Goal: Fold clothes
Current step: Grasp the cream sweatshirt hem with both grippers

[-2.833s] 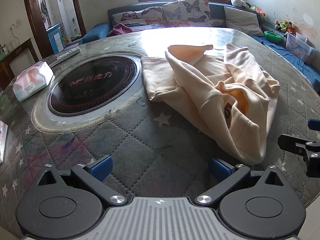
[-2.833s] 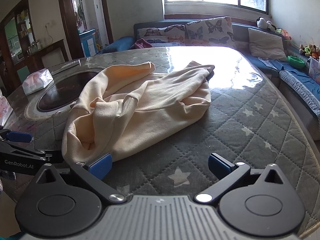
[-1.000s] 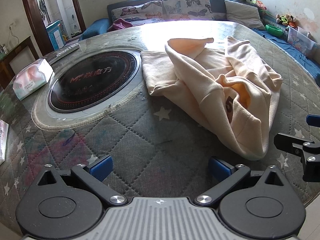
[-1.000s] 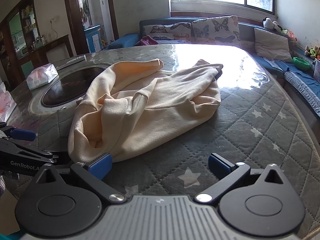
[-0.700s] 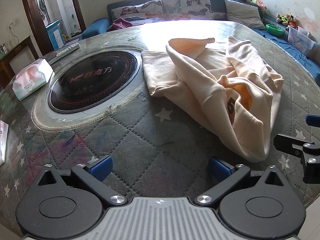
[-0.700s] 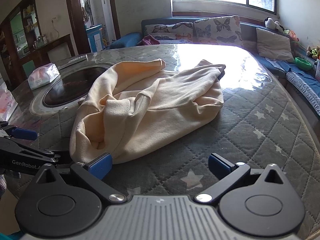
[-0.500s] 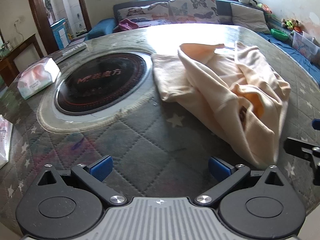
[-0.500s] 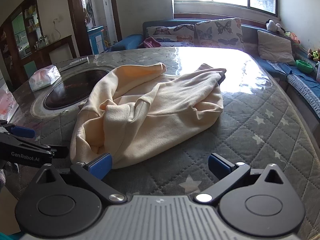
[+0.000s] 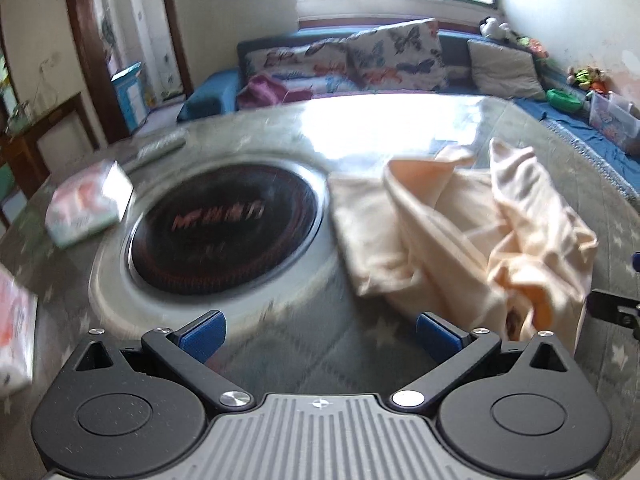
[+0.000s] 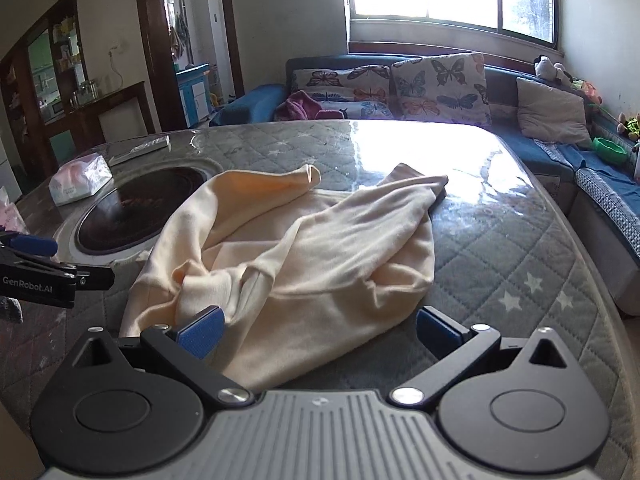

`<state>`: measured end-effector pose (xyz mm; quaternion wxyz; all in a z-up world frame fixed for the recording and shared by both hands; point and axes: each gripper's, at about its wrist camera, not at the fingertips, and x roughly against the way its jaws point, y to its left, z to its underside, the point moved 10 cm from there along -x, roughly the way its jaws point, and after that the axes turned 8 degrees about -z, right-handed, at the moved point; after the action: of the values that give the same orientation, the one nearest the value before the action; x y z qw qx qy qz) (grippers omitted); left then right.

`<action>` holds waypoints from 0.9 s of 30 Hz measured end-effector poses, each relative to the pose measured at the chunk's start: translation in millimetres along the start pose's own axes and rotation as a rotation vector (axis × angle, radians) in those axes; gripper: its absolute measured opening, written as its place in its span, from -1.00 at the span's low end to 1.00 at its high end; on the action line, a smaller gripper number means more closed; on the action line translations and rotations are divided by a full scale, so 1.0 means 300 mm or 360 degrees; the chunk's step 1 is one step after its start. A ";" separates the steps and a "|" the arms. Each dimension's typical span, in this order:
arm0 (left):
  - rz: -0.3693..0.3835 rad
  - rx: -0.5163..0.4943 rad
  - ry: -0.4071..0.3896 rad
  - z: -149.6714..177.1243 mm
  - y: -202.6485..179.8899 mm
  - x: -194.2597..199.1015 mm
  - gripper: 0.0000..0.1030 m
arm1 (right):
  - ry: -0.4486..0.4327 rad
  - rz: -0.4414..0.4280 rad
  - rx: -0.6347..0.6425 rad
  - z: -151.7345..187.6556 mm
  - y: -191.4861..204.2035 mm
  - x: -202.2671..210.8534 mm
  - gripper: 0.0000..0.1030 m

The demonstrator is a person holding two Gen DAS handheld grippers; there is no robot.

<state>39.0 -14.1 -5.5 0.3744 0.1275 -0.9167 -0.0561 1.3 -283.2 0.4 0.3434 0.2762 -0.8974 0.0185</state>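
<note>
A cream sweatshirt (image 9: 472,232) lies crumpled on the quilted grey table cover (image 9: 320,340); it also shows in the right wrist view (image 10: 304,248). My left gripper (image 9: 318,330) is open and empty, above the cover to the left of the garment's near edge. My right gripper (image 10: 318,330) is open, low over the garment's near hem, with cloth between the jaws. The left gripper also shows at the left edge of the right wrist view (image 10: 52,272). The left wrist view is blurred.
A round black hotplate (image 9: 224,232) is set into the table left of the garment. A tissue pack (image 9: 86,204) lies at the far left, another packet (image 9: 14,340) at the near left. A sofa with butterfly cushions (image 10: 400,80) stands behind the table.
Both grippers have moved forward toward the garment. The left one has swung left and tilted up, blurring its view. The right one now sits over the near hem.
</note>
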 end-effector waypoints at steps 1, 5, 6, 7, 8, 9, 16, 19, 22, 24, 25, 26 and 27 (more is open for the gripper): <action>0.0007 -0.0014 -0.0025 -0.023 -0.009 -0.006 1.00 | -0.0005 0.0003 0.0003 -0.015 -0.006 -0.009 1.00; 0.0027 -0.0046 -0.0103 -0.113 -0.042 -0.045 1.00 | -0.0016 -0.0004 -0.0007 -0.063 -0.030 -0.043 1.00; 0.0028 -0.0047 -0.0116 -0.134 -0.049 -0.059 1.00 | -0.0017 -0.0009 -0.0015 -0.077 -0.040 -0.054 1.00; 0.0034 -0.0046 -0.0121 -0.155 -0.056 -0.075 0.99 | -0.0020 -0.0005 -0.0023 -0.089 -0.050 -0.062 1.00; 0.0040 -0.0043 -0.0123 -0.174 -0.063 -0.092 0.99 | -0.0024 -0.0001 -0.0030 -0.101 -0.060 -0.070 1.00; 0.0053 -0.0044 -0.0126 -0.195 -0.072 -0.108 0.98 | -0.0026 0.0003 -0.0038 -0.114 -0.072 -0.079 1.00; 0.0193 -0.0062 -0.0110 -0.293 -0.147 -0.218 0.78 | -0.0016 0.0044 -0.0073 -0.199 -0.172 -0.162 0.90; 0.0221 -0.0049 -0.0086 -0.314 -0.162 -0.271 0.78 | -0.0003 0.0055 -0.0109 -0.230 -0.220 -0.205 0.80; 0.0268 -0.0051 -0.0062 -0.329 -0.180 -0.310 0.75 | -0.0001 0.0061 -0.0167 -0.271 -0.286 -0.260 0.68; 0.0283 -0.0075 -0.0055 -0.334 -0.195 -0.331 0.70 | 0.0001 0.0061 -0.0191 -0.295 -0.314 -0.287 0.58; 0.0287 -0.0087 -0.0051 -0.336 -0.202 -0.342 0.66 | 0.0001 0.0058 -0.0198 -0.310 -0.324 -0.302 0.55; 0.0294 -0.0099 -0.0048 -0.336 -0.210 -0.351 0.61 | -0.0001 0.0054 -0.0201 -0.331 -0.335 -0.322 0.53; 0.0304 -0.0104 -0.0042 -0.335 -0.216 -0.359 0.51 | -0.0002 0.0051 -0.0200 -0.352 -0.343 -0.341 0.50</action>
<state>196.0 -47.6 -19.0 0.3699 0.0264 -0.9273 -0.0517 180.2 -297.3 0.7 0.3592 0.2397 -0.9014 -0.0325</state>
